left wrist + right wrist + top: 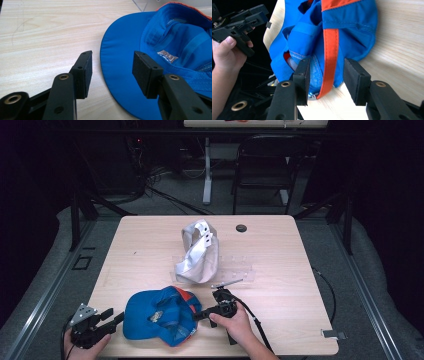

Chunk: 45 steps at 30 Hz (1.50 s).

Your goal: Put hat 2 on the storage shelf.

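Two hand-held grippers closing in on blue cap (156, 316) lying upside down at table (280, 250) near edge. Left hand-held gripper (113, 316) gaping beside brim; right hand-held gripper (325, 80) straddling orange-trimmed back, not yet pinching. Needing squeeze next.

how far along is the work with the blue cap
Early stage. Done: the blue cap lies inside-up at the table's near edge. In hand: the right gripper stands open around its rear fabric and orange strap, not pressing; the left gripper is open by the brim. Left: gripping the cap; the white cap lies untouched.
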Each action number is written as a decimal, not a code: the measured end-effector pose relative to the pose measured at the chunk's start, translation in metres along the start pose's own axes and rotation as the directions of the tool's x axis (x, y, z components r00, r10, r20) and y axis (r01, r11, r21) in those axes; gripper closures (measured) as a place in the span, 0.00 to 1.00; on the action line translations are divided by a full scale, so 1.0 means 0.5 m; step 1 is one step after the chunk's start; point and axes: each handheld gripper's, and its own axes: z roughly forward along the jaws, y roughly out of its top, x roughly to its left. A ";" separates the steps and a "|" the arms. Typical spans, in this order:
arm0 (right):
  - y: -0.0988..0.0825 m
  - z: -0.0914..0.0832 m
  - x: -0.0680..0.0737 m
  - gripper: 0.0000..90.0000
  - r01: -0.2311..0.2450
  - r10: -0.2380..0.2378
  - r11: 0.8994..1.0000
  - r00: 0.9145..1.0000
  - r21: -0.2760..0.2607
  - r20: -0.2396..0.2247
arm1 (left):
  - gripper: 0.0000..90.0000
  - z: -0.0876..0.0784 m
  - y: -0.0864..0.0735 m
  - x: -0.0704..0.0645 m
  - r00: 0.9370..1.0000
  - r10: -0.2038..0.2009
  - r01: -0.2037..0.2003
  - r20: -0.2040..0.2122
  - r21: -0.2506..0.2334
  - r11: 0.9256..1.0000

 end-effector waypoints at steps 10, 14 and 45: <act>0.000 0.019 -0.015 0.68 -0.033 0.034 0.999 0.999 0.019 -0.036 | 0.56 0.009 0.004 -0.003 1.000 0.013 -0.013 0.009 0.011 1.000; -0.003 0.019 -0.011 0.75 -0.033 0.034 0.999 0.998 0.022 -0.053 | 0.56 0.011 0.004 -0.003 1.000 0.014 -0.014 0.007 0.007 1.000; -0.029 -0.170 -0.016 0.87 -0.116 0.116 0.993 0.993 -0.007 0.023 | 0.57 0.038 0.027 -0.019 0.997 0.059 -0.059 0.045 0.005 0.998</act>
